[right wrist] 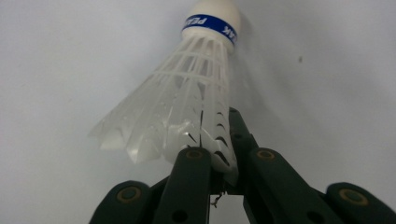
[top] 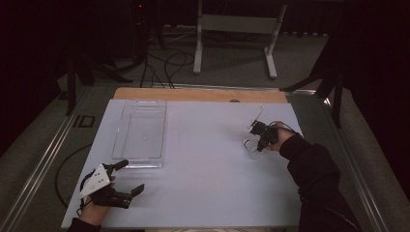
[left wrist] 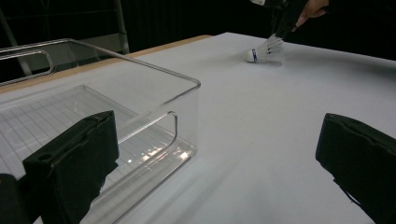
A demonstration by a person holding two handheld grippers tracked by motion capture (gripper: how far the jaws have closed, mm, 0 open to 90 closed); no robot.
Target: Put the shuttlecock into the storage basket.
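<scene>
A white shuttlecock (top: 248, 144) with a blue band round its cork lies on the white table sheet (top: 208, 188) at the right. My right gripper (top: 257, 143) is shut on the edge of its feather skirt. In the right gripper view the two jaws pinch the shuttlecock (right wrist: 187, 98) skirt, cork pointing away, with the right gripper (right wrist: 218, 144) low over the sheet. My left gripper (top: 129, 177) rests open at the near left, just in front of a clear plastic bin (top: 140, 162). From the left gripper (left wrist: 217, 140) view the shuttlecock (left wrist: 265, 50) lies far off.
The clear bin (left wrist: 187, 100) stands lengthwise on the left half of the sheet and has nothing in it. A wooden table edge (top: 193, 94) runs along the far side. A metal stand (top: 232, 24) and cables sit on the floor beyond.
</scene>
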